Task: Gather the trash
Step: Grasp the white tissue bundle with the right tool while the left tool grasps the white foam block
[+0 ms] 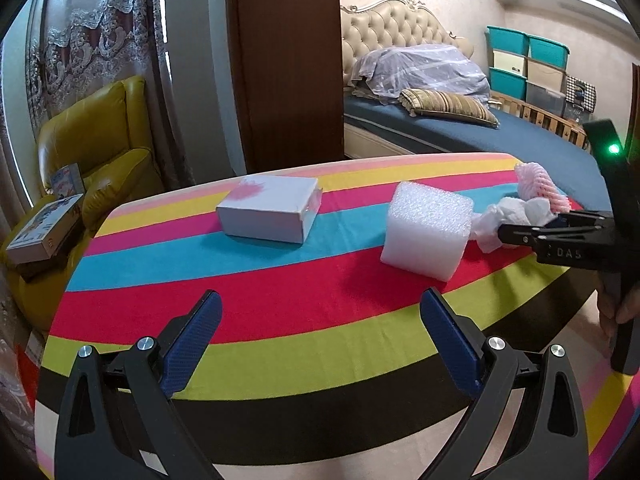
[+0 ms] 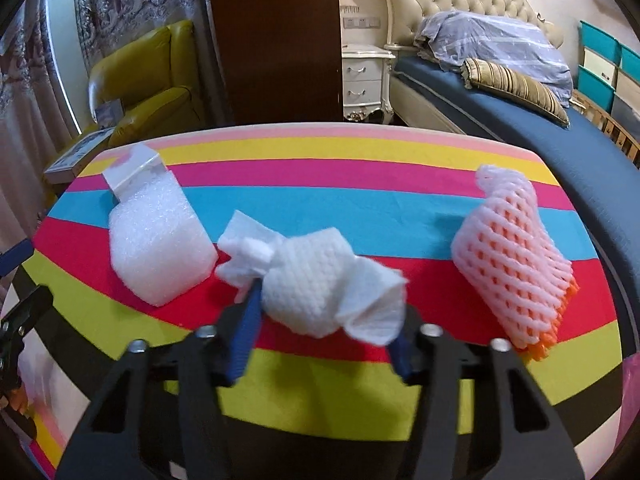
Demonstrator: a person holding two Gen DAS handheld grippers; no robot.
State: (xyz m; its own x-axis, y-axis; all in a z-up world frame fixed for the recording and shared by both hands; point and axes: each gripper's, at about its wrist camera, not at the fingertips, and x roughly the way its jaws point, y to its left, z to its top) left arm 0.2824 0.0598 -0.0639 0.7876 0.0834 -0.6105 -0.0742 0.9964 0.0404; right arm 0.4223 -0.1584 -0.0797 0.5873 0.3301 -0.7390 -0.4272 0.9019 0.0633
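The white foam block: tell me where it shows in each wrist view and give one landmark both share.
Left wrist: the white foam block stands right of centre on the red stripe, left of the crumpled tissue.
Right wrist: the block lies at left, beside the tissue in the right tool.
Shared landmark: the yellow armchair beyond the table.

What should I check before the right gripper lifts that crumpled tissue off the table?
1. Tissue sits between the right gripper fingers: ok.
2. Grip firm enough to lift: cannot tell.
3. Foam block apart from the tissue: cannot tell.
4. Fruit net clear of the gripper: ok.
5. Left gripper open and empty: ok.
6. Trash container in sight: not ok.
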